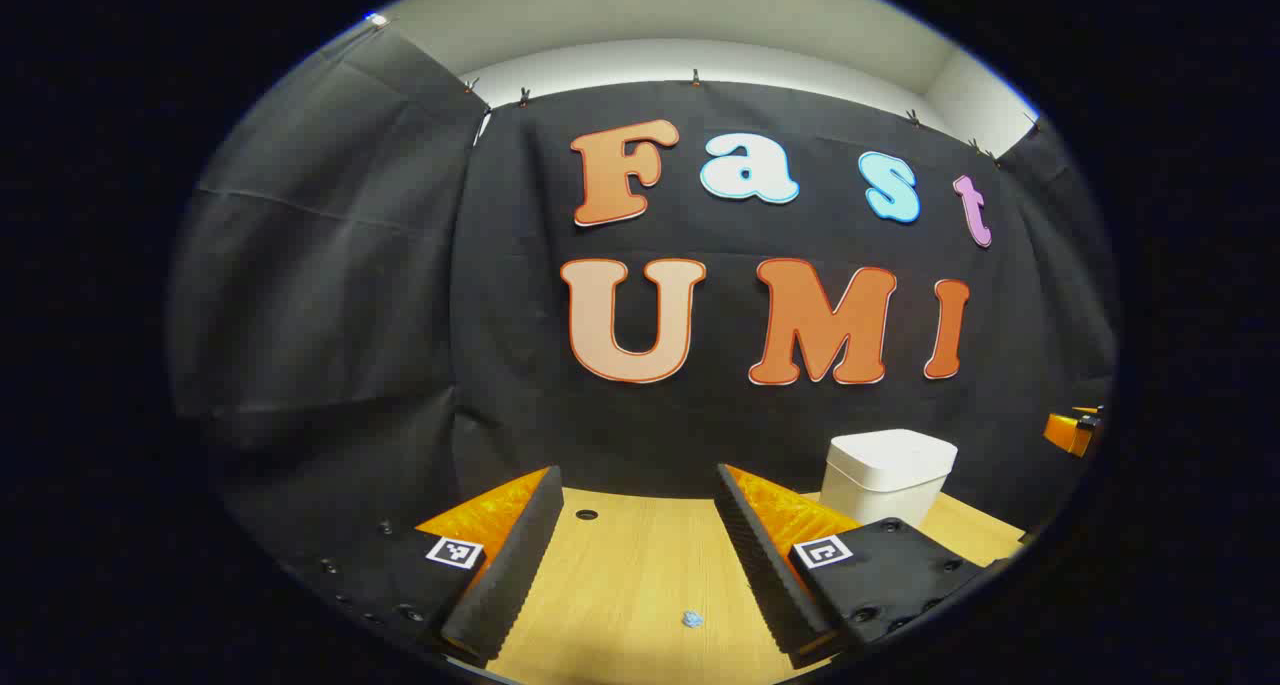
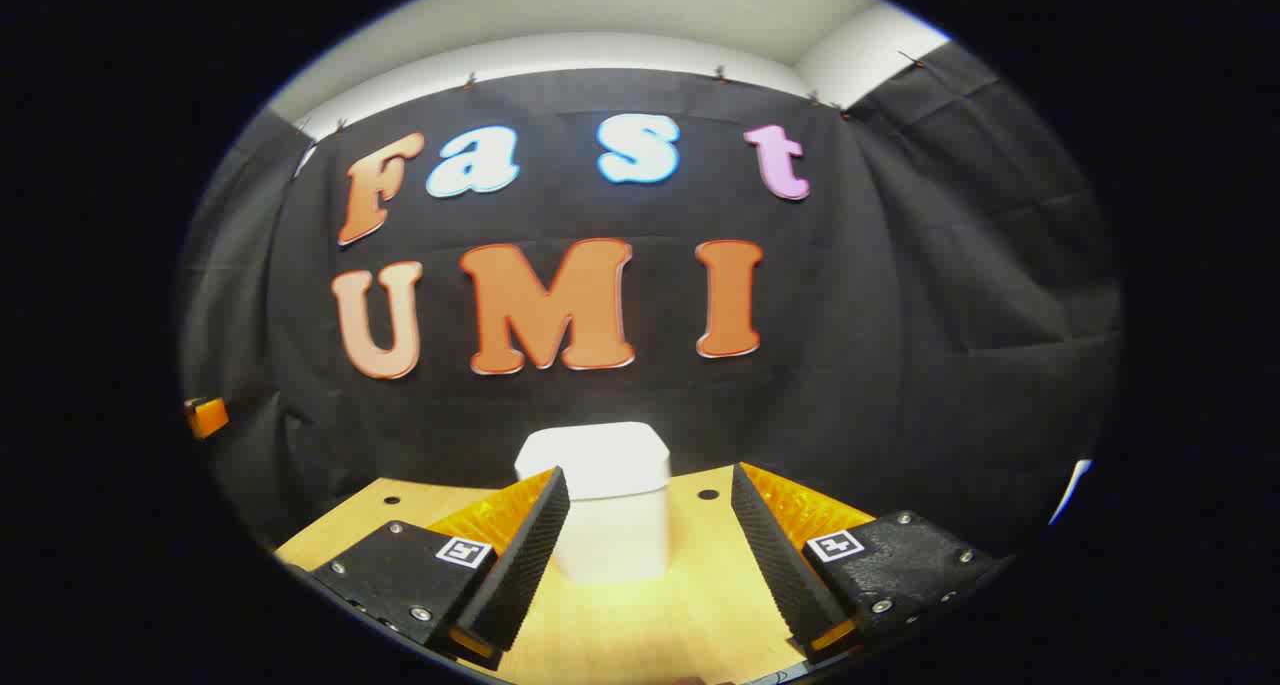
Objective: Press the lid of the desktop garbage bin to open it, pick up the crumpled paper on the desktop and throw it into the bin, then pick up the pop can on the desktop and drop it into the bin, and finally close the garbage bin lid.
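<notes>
Right gripper (image 2: 650, 555), jaws apart and empty, is facing the white desktop garbage bin (image 2: 605, 500) standing lid-down on the wooden desktop (image 2: 700, 615); left gripper (image 1: 640, 555), likewise apart, is idling; best pressing squarely on the lid (image 2: 592, 457).

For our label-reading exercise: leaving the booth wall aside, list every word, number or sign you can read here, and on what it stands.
White rounded plastic bin: no text visible.
Square black-and-white markers on the left tongs and right tongs: patterns only, no words.
Light wooden tabletop: none.
</notes>
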Demonstrator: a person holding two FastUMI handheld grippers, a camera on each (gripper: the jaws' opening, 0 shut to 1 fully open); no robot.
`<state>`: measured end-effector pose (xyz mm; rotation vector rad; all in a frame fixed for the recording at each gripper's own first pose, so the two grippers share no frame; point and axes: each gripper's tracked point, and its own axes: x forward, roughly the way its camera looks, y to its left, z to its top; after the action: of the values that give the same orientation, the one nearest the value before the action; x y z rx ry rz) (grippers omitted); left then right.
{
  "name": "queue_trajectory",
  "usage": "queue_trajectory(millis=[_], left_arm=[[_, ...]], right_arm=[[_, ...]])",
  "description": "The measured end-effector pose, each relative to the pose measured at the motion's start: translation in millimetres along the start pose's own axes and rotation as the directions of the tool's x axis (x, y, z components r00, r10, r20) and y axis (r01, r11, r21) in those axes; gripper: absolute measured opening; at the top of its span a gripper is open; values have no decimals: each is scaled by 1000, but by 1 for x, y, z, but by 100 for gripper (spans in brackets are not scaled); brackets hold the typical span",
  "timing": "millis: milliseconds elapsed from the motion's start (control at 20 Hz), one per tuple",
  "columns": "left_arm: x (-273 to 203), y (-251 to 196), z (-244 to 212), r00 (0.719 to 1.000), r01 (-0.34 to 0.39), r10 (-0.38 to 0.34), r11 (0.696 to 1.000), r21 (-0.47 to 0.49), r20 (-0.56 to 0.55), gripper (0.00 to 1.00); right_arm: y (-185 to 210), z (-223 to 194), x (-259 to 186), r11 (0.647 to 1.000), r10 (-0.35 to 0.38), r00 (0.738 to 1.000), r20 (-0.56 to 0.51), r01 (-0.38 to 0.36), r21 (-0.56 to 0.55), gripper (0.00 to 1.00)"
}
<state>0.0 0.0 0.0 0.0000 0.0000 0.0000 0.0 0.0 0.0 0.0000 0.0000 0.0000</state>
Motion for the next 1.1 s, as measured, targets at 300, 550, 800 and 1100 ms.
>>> queue_trajectory(millis=[300, 550, 800, 1100], left_arm=[[17, 22, 2, 1000, 21, -21, 1000, -10, -1, 97], [42, 14, -2, 1000, 29, -29, 999, 15, -2, 96], [70, 3, -6, 1000, 15, -15, 1000, 8, -22, 97], [88, -4, -16, 999, -5, 6, 1000, 25, -38, 97]], right_arm=[[55, 2, 3, 994, 79, 997, -20, -81, -79, 99], [74, -8, 23, 990, 132, 989, -60, -134, -33, 99], [77, -18, 56, 986, 155, 983, -97, -159, -41, 99], [86, -32, 81, 979, 190, 974, -122, -198, -55, 99]])
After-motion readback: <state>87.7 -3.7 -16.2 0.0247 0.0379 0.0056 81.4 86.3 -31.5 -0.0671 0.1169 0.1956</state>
